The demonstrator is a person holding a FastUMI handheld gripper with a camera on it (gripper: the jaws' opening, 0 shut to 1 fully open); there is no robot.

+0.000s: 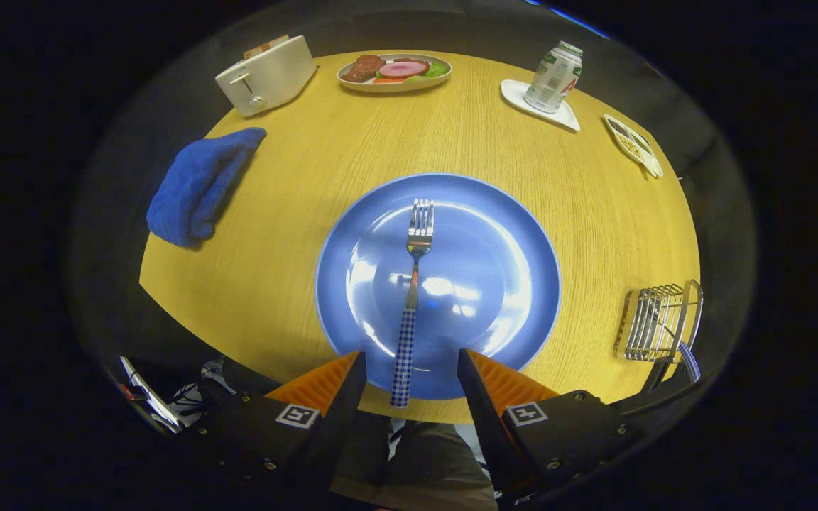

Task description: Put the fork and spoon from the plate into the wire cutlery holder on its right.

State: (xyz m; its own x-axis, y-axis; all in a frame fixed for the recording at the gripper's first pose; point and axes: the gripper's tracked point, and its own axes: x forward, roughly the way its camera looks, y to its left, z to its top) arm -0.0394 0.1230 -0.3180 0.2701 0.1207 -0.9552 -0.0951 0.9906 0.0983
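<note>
Round wooden table [295,213] w/ a blue plate [508,234] at centre. Wire cutlery holder [654,323] sits to its right, a checked handle already in it (prob. the spoon). Fork [412,298] lies on the plate, handle between the gripper [409,369] fingers, which are apart, lined up for a grab.

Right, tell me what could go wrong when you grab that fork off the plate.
1. The fork lies flat on the glossy blue plate, so the open gripper may slide off its thin checked handle, which lies between the fingers.
2. The handle end overhangs the plate rim; pressing it could tip the fork or shift the plate.
3. The wire holder sits near the table edge, so a hard drop could nudge it off.
</note>
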